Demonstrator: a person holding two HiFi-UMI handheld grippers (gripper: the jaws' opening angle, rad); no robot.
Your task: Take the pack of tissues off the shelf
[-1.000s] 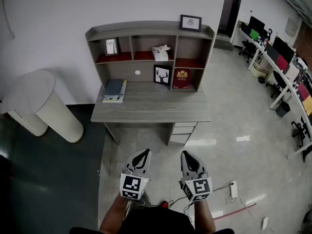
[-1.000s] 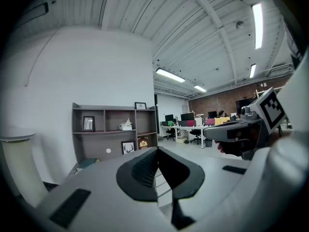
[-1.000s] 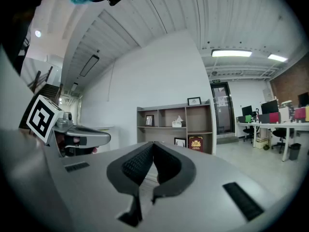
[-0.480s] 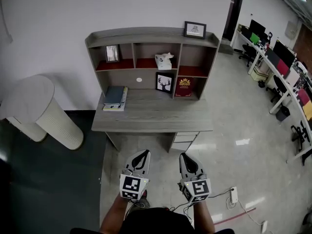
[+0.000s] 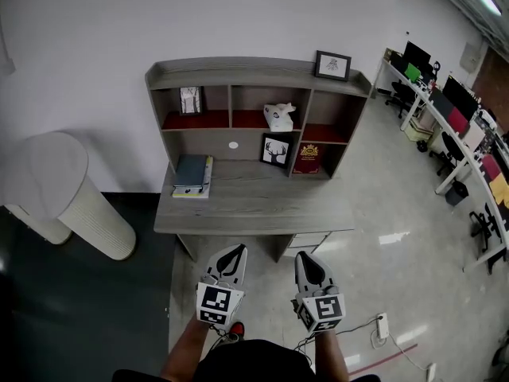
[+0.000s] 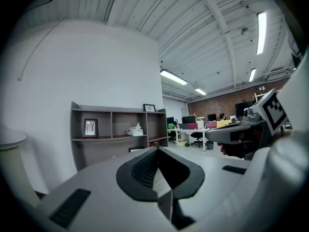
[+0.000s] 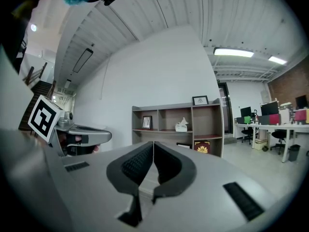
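The pack of tissues [image 5: 278,116] is a white box with a tissue sticking up, standing in the middle upper compartment of the grey desk shelf [image 5: 254,74]. It also shows far off as the tissue pack [image 6: 135,130] in the left gripper view and the tissue pack [image 7: 181,125] in the right gripper view. My left gripper [image 5: 233,251] and right gripper [image 5: 305,258] hang side by side well short of the desk's front edge, both pointing at it. Both are shut with nothing between the jaws.
A grey desk [image 5: 246,205] carries stacked books [image 5: 192,173], a deer picture [image 5: 276,150] and a red book [image 5: 308,157]. A small framed photo [image 5: 190,99] stands in the left compartment and a frame [image 5: 332,64] on top. A white rounded column [image 5: 71,193] stands left; office desks [image 5: 453,126] right.
The desk and shelf have drawn nearer and sit lower in the head view. Both grippers hold the same stance, shut.
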